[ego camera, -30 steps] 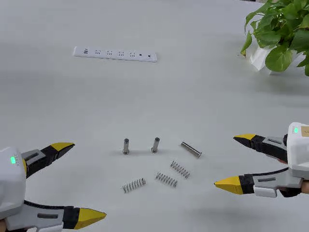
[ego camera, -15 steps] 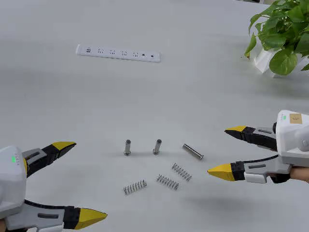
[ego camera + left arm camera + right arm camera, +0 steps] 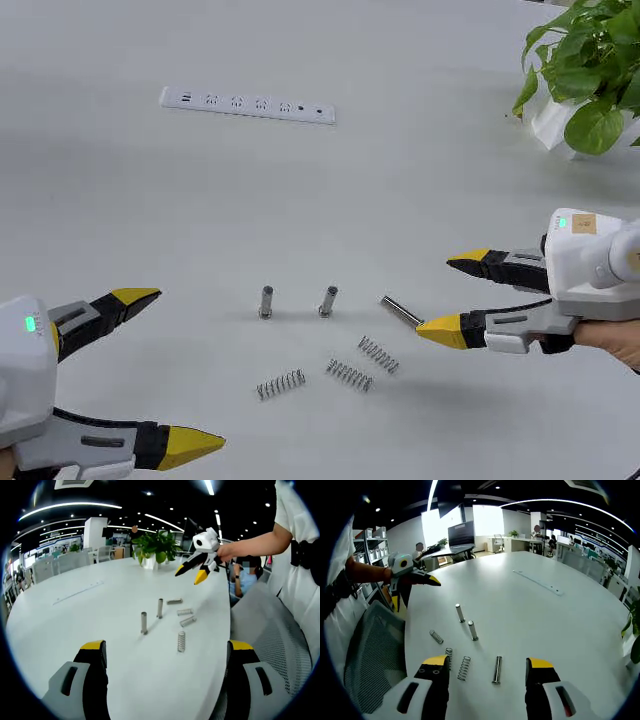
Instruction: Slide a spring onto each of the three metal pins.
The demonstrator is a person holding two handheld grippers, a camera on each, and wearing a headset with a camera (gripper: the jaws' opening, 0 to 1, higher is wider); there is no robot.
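Pin [image 3: 400,311] just beside right gripper [image 3: 435,297]

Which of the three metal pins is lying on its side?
The rightmost pin, closest to the right gripper, lies flat on the table; the middle pin and the left pin stand upright.

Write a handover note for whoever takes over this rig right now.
Left gripper: open, empty, near left of the table.
Right gripper: open, empty, jaws aimed at the lying pin.
Left upright pin and right upright pin stand bare.
Left spring, middle spring, right spring lie loose in front of the pins.
Done: nothing.
Left: a spring on each pin.
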